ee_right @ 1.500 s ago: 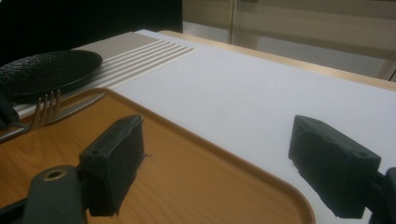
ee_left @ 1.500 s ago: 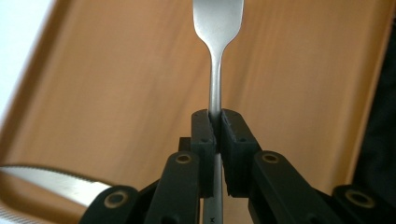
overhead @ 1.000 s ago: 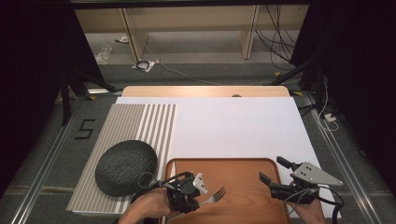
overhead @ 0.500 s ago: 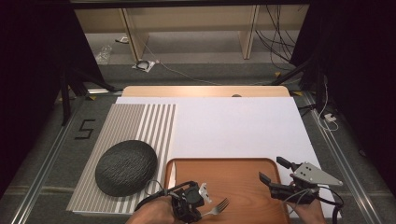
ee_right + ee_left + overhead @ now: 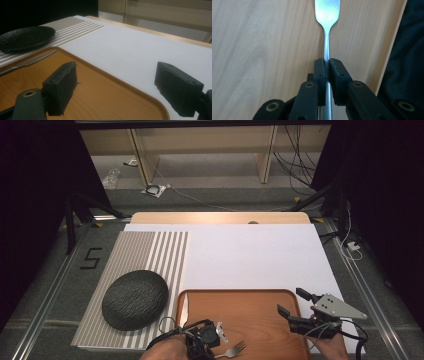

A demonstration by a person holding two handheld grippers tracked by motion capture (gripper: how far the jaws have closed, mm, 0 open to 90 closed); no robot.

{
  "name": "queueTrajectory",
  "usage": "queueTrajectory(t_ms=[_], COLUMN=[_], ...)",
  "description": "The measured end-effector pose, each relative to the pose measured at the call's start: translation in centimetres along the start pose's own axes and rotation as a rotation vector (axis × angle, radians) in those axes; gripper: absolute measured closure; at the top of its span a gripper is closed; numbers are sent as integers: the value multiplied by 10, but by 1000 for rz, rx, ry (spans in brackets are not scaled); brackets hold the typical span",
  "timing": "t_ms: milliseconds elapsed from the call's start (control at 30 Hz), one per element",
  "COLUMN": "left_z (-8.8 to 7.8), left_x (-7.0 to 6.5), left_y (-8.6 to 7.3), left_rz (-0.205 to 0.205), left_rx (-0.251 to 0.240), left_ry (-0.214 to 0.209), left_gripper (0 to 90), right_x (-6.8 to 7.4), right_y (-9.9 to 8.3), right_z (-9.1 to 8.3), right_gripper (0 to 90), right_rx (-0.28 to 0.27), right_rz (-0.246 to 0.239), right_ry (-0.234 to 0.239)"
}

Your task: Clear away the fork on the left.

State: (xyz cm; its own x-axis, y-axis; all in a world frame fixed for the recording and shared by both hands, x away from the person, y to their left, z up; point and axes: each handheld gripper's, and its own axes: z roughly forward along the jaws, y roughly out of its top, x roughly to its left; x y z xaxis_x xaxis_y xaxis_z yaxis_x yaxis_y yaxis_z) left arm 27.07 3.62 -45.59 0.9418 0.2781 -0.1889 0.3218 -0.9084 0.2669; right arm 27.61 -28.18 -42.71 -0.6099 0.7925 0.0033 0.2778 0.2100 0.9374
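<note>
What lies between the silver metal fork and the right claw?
Only bare brown wooden tray separates the silver metal fork from the right claw, seen in the high view.

Table, white sheet, striped mat, tray

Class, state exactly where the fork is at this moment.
In the high view the fork is at the near edge of the wooden tray, left of centre, its handle clamped in the left gripper, right of the black plate.
</note>
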Motion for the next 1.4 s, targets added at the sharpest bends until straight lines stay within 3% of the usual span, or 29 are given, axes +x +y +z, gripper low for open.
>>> queueTrajectory(t_ms=[67,167,267,367,567,867,1233,1400], left_z=[-6,-18,-20,-15,-9,9,9,8], left_x=[0,-2,-6,-10,-14,-17,-10,-3], left_y=[0,0,0,1,2,2,0,-4], left_rz=[5,1,24,49,89,105,88,61], left_rx=[-14,-109,-146,-162,-201,-168,-172,-173], left_ry=[7,21,39,45,57,32,40,52], left_gripper=[683,654,683,790,890,897,897,897], right_x=[0,-1,0,1,0,1,1,1], right_y=[0,0,0,0,0,0,0,0], right_z=[0,0,0,0,0,0,0,0], right_gripper=[192,192,192,192,194,194,195,195], right_rx=[0,-1,0,0,-1,3,5,7], right_rz=[0,2,4,3,-1,-1,-4,-3], right_ry=[1,0,2,2,1,3,5,5])
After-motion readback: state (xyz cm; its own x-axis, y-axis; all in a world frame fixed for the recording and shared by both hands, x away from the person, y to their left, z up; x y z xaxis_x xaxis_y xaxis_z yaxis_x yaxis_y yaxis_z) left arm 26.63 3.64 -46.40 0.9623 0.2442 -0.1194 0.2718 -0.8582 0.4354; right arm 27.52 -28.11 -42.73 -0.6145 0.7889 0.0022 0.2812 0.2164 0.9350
